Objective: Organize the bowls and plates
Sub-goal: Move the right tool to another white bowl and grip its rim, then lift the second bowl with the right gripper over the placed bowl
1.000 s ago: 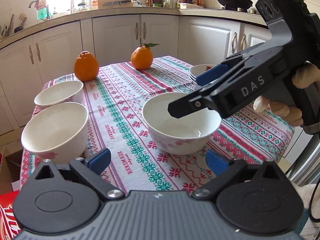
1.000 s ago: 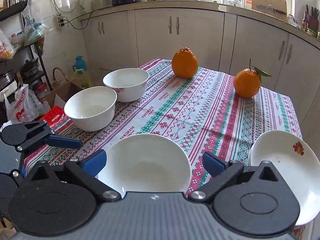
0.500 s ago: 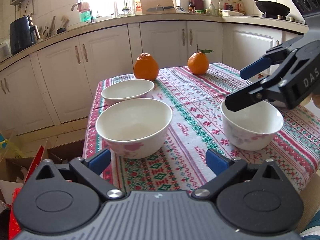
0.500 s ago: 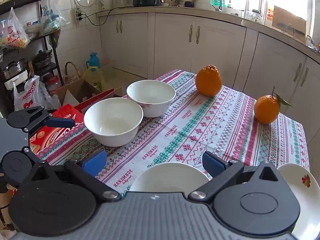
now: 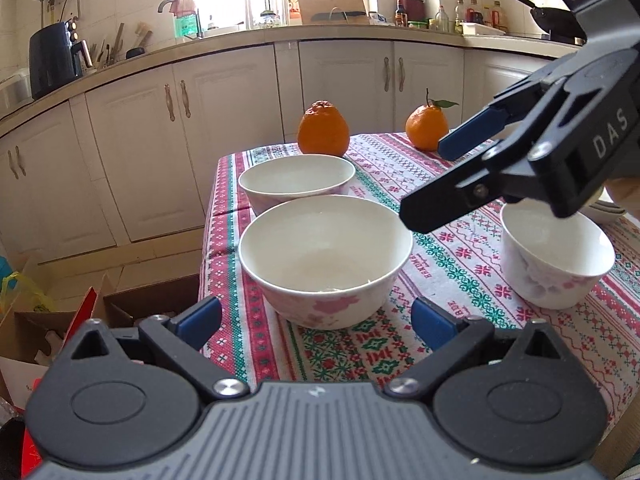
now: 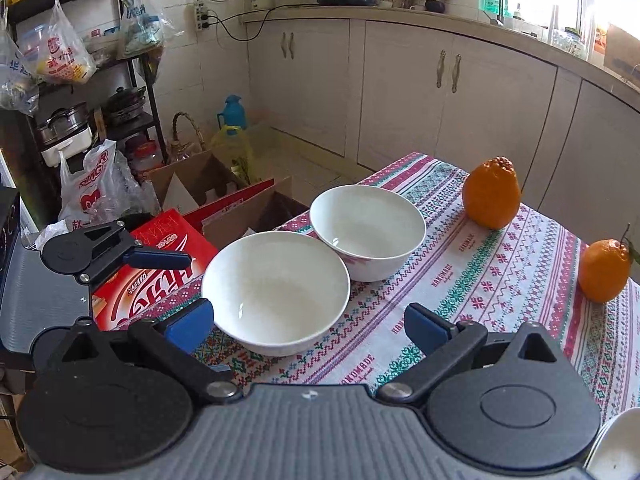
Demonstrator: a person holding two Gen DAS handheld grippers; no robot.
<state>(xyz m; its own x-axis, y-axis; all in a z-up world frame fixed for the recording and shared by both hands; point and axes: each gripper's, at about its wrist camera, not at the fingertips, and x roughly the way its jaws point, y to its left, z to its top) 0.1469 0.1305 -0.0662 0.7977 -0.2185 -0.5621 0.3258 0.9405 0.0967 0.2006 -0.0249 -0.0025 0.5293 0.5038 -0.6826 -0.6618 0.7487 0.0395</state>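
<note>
Three white bowls with pink flowers stand on the patterned tablecloth [image 5: 452, 256]. The near-left bowl [image 5: 326, 258] sits just ahead of my open, empty left gripper [image 5: 316, 320]. A second bowl [image 5: 297, 182] stands touching behind it. A third bowl [image 5: 556, 256] is at the right, under my right gripper [image 5: 460, 176], which hovers open above the table. In the right wrist view the same two bowls [image 6: 276, 290] [image 6: 367, 230] lie ahead of the open right gripper [image 6: 308, 324]. The left gripper [image 6: 120, 252] shows at the left, off the table edge. Stacked plates [image 5: 606, 208] are mostly hidden behind the right gripper.
Two oranges [image 5: 322, 128] [image 5: 426, 126] stand at the far side of the table. Cardboard boxes and a red carton [image 6: 160, 264] sit on the floor left of the table. Kitchen cabinets [image 5: 224, 120] run behind. A white plate rim [image 6: 616, 444] shows at the lower right.
Both grippers have swung left. The left now faces the near-left bowl instead of the third bowl. The right has risen off the third bowl and now looks at the two left bowls.
</note>
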